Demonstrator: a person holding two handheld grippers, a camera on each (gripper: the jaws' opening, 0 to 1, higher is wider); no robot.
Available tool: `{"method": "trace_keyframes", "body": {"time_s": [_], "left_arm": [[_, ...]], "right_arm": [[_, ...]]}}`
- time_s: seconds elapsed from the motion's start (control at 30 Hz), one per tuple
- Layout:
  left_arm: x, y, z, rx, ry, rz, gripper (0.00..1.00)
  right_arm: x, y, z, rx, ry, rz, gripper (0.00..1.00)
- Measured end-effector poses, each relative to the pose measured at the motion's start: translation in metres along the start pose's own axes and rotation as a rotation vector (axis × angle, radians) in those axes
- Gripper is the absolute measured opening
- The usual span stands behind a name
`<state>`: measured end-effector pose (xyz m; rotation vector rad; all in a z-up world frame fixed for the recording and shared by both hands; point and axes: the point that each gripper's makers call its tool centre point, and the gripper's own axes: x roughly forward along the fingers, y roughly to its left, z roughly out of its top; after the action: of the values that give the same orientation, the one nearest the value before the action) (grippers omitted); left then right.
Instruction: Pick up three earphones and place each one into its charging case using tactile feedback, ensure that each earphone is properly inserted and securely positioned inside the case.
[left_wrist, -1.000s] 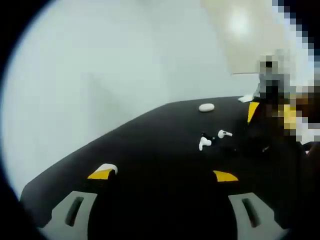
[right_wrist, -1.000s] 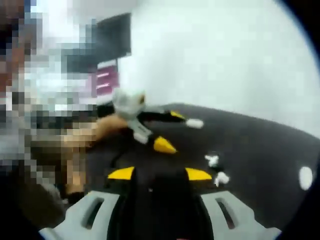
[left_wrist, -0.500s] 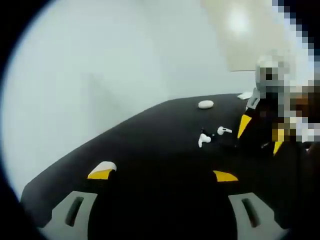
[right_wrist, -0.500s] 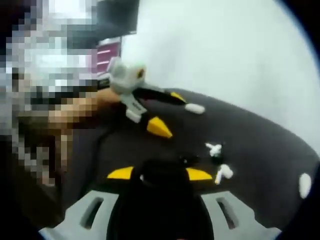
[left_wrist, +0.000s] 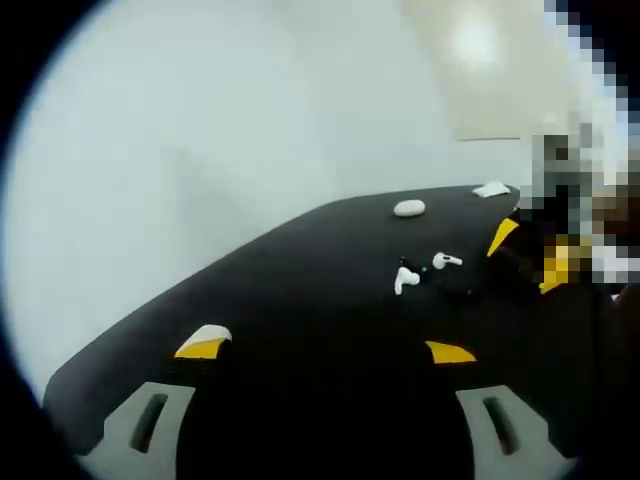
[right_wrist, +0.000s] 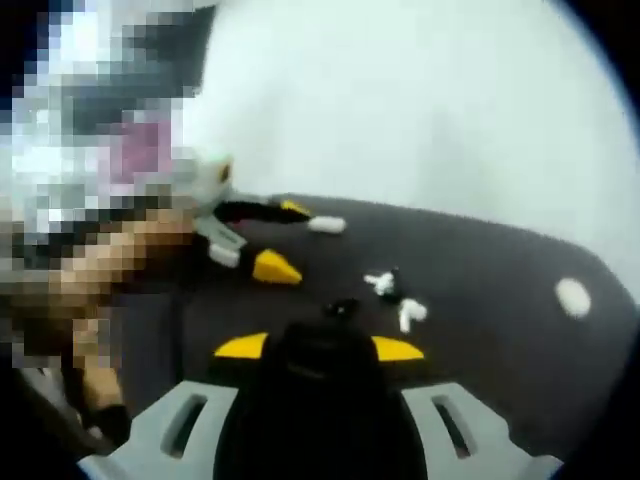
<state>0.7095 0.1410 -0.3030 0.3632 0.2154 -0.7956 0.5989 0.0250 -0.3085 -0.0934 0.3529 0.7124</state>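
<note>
Left gripper view: left gripper (left_wrist: 325, 350) jaws spread wide, yellow tips well apart, nothing between them. One tip has something white touching it at (left_wrist: 212, 334); can't tell what. Two loose earphones (left_wrist: 407, 281) and (left_wrist: 446, 261) lie on the black table (left_wrist: 300, 300), ahead and to the right of the jaws, stems at different angles. White case (left_wrist: 409, 208) sits further back, well apart from them. Right gripper (left_wrist: 520, 240) enters from the right, nearer the earphones.

Right gripper view: right gripper (right_wrist: 318, 347) jaws close around a dark object; can't tell if it's pinched. Earphones just ahead, slightly right. Case far right. Left gripper sits to the left, open.

Judgement: right gripper is closer for the pick.
</note>
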Motion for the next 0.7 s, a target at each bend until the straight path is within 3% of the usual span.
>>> {"method": "trace_keyframes", "body": {"time_s": [0.27, 0.7], "left_arm": [[-0.001, 0.001, 0.001, -0.003, -0.004, 0.000, 0.73], [-0.001, -0.001, 0.002, 0.005, -0.009, -0.006, 0.72]], "right_arm": [[0.000, -0.014, -0.010, 0.051, 0.035, -0.089, 0.39], [-0.005, -0.005, -0.015, -0.003, 0.037, -0.075, 0.39]]}}
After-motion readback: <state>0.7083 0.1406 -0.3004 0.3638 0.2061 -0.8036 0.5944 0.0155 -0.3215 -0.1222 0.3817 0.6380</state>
